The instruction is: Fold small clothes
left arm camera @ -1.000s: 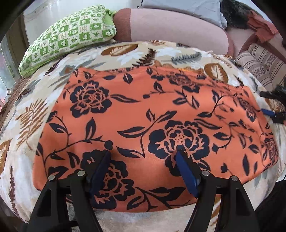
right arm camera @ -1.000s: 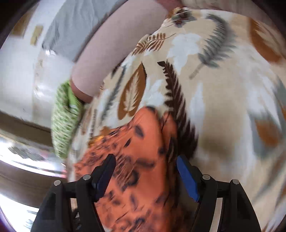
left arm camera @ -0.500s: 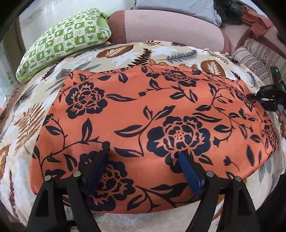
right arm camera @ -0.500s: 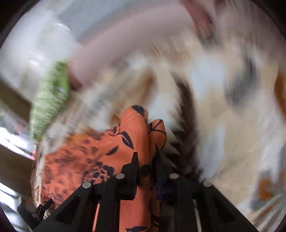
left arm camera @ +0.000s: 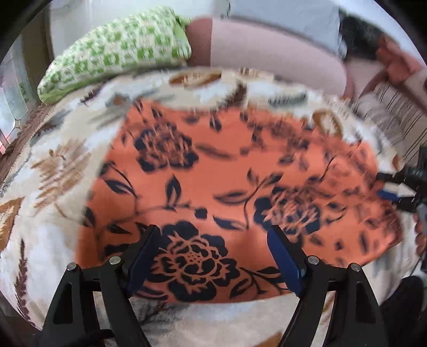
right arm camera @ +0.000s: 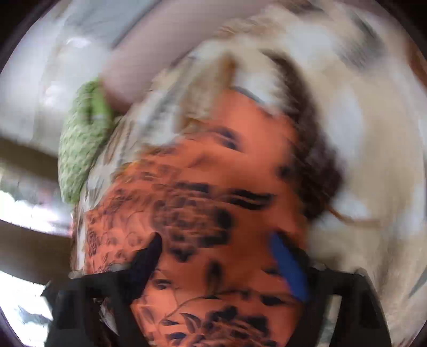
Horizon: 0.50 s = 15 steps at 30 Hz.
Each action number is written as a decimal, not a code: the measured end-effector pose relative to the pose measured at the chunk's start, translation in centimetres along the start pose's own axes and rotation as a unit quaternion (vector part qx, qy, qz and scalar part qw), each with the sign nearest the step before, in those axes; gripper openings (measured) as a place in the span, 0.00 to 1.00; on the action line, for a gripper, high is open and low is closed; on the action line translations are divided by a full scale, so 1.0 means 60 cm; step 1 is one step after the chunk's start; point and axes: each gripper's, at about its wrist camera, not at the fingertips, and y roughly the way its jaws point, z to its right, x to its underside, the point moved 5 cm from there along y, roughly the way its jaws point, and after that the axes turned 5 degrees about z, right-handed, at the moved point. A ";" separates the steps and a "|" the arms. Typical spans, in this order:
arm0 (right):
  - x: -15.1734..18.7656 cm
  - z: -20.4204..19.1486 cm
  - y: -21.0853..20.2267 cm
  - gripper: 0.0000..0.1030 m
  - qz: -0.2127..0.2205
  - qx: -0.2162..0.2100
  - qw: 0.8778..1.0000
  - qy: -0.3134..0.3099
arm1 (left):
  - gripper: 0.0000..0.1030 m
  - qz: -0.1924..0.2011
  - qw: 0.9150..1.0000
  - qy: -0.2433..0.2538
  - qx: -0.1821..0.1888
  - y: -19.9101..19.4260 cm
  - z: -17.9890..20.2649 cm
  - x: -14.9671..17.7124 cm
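Spread over the bed or couch, a cream blanket (left arm camera: 53,170) printed with brown and grey leaves fills most of both views; behind it runs a pink padded backrest (left arm camera: 272,53) with a grey cloth (left arm camera: 283,18) draped along its top. At the far left edge of the blanket lies a green-and-white checked pillow (left arm camera: 117,48), and a striped cushion (left arm camera: 395,106) sits at the far right.

Flat on the blanket lies the task's piece — an orange cloth (left arm camera: 213,170) with dark navy flowers and leaves, roughly rectangular, its near edge just in front of the left wrist camera. Both views are blurred by motion, the right one heavily.

Over the near edge of the orange cloth hangs the left gripper (left arm camera: 210,256), its blue-padded jaws standing wide with a large dark flower between them; the pads do not press on the fabric. At the cloth's right end sits the right gripper (left arm camera: 395,189), small in the left view, with fingertips of the person's hand (left arm camera: 419,229) just below it. In its own view the right gripper (right arm camera: 213,264) has its jaws opening, orange cloth lying between and beneath them, neither pad pinching it as far as the blur allows.
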 end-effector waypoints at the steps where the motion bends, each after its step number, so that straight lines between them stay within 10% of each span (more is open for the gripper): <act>1: -0.001 -0.012 -0.022 0.59 0.008 0.002 1.000 0.005 | 0.80 0.010 1.000 -0.003 -0.002 -0.010 -0.006 -0.004; 7: 0.043 -0.100 -0.036 0.83 -0.004 -0.047 0.995 -0.083 | 0.80 -0.060 0.997 -0.014 -0.054 0.039 -0.065 0.040; 10: 0.067 -0.038 0.000 0.72 -0.027 0.003 0.999 -0.025 | 0.80 -0.029 0.998 -0.020 -0.043 0.007 -0.055 0.023; 15: 0.036 -0.148 -0.033 0.73 -0.011 -0.010 0.995 -0.098 | 0.81 0.019 0.999 -0.007 -0.035 -0.015 -0.044 -0.001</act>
